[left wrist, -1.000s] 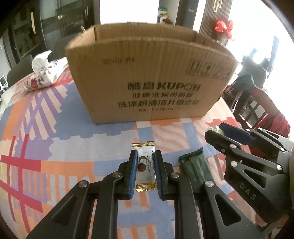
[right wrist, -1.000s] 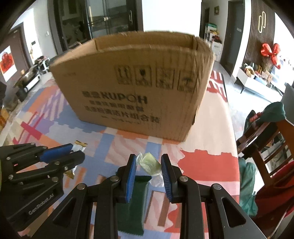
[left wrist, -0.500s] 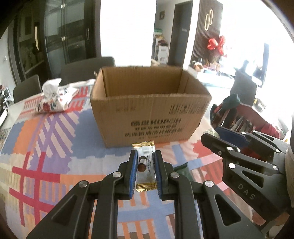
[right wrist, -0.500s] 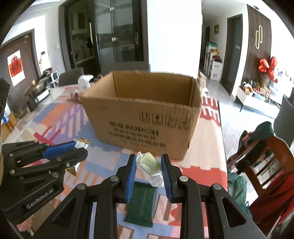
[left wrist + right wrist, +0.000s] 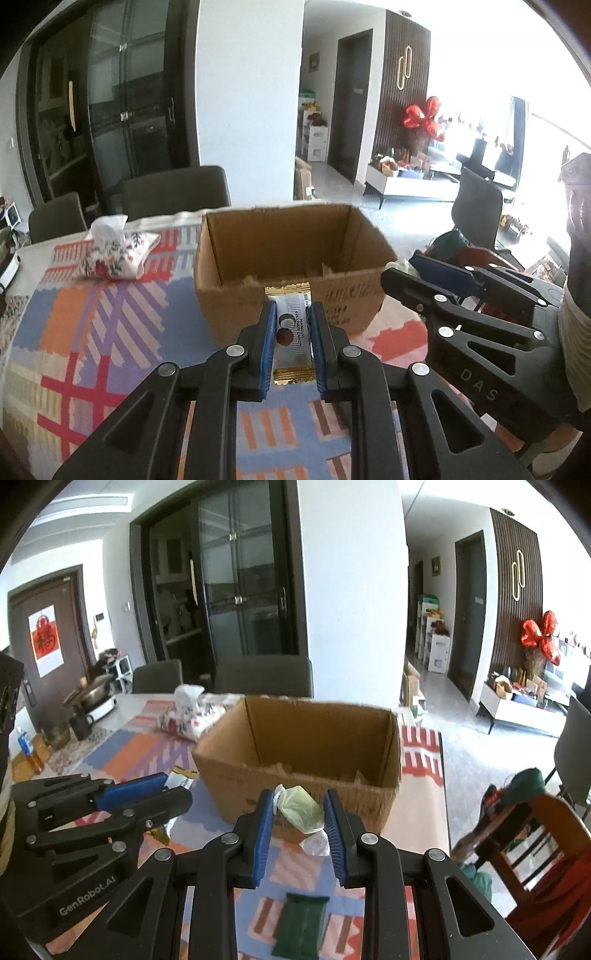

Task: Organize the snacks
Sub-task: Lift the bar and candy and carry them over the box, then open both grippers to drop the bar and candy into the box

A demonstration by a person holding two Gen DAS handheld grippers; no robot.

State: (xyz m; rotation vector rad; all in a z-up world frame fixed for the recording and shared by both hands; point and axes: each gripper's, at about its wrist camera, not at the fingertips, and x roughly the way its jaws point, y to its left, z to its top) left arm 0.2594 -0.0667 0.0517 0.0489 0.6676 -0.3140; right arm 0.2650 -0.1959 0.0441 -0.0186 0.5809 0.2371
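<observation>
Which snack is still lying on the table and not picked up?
The dark green packet, flat on the patterned tablecloth. The white gold-edged bar is pinched in the left gripper, the pale green wrapped candy in the right gripper.

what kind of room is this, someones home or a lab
Most likely a home, in an open dining and living area. A table with a patterned cloth has dining chairs around it, a tissue pack lies on it, and red decorations hang on the wall.
</observation>
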